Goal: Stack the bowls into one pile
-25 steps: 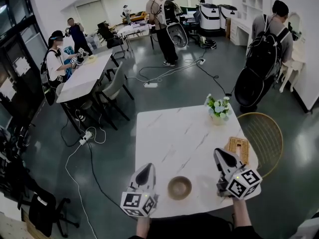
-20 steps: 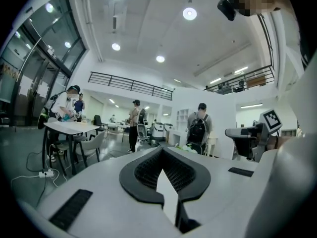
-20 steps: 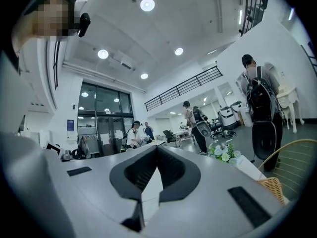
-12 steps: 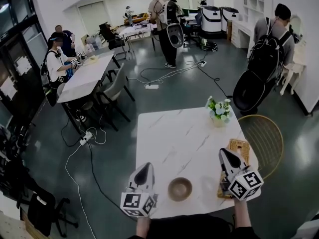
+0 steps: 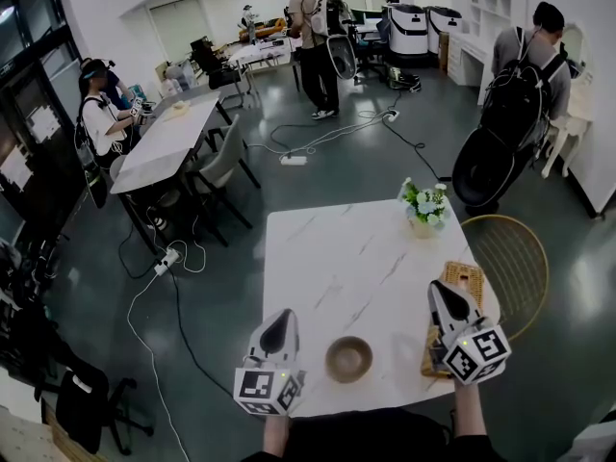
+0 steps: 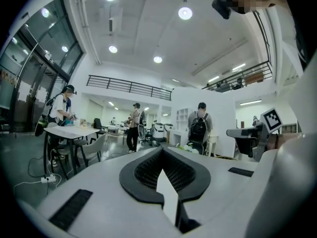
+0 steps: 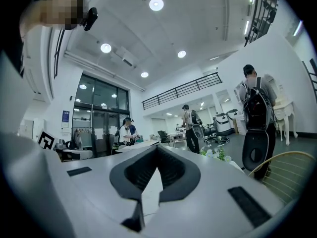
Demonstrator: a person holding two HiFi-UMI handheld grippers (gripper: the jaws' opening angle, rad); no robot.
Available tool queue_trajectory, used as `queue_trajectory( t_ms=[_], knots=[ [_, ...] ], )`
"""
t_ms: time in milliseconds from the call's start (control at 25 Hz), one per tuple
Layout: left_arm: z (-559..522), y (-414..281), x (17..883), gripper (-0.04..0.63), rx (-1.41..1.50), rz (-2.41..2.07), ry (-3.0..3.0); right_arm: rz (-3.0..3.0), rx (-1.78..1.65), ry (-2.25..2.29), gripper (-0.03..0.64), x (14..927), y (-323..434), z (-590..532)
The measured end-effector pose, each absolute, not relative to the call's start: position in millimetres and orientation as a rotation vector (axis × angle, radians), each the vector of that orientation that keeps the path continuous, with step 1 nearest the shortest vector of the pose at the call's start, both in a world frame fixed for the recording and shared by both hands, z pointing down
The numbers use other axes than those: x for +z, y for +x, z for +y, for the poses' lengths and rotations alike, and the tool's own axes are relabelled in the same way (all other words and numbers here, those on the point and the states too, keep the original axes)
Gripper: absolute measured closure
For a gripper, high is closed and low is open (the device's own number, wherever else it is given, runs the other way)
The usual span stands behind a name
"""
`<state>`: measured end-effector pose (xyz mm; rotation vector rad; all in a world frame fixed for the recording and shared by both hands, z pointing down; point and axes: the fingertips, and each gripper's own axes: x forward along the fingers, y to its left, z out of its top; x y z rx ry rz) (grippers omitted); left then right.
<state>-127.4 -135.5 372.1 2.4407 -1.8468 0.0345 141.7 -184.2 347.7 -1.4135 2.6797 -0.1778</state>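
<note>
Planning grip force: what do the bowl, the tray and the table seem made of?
Bowl: likely wood, brown with a matte look and a lighter rim; moulded plastic can't be ruled out.
Tray: woven rattan or wicker, tan with an open lattice weave.
Table: marble or a marble-look top, white with grey veins and a soft sheen.

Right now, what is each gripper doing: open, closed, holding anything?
Left gripper: closed, fingers together, holding nothing.
Right gripper: closed, fingers together, holding nothing.
</note>
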Motion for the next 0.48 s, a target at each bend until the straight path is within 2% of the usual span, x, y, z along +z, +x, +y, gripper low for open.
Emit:
queue_trajectory(
  t_ms=[480],
  knots=[
    [-134.2,-128.2,375.0,0.58,0.042,-1.849,2.432,2.673,-0.179,-1.444,0.603,354.4,146.5,-180.2]
  ],
)
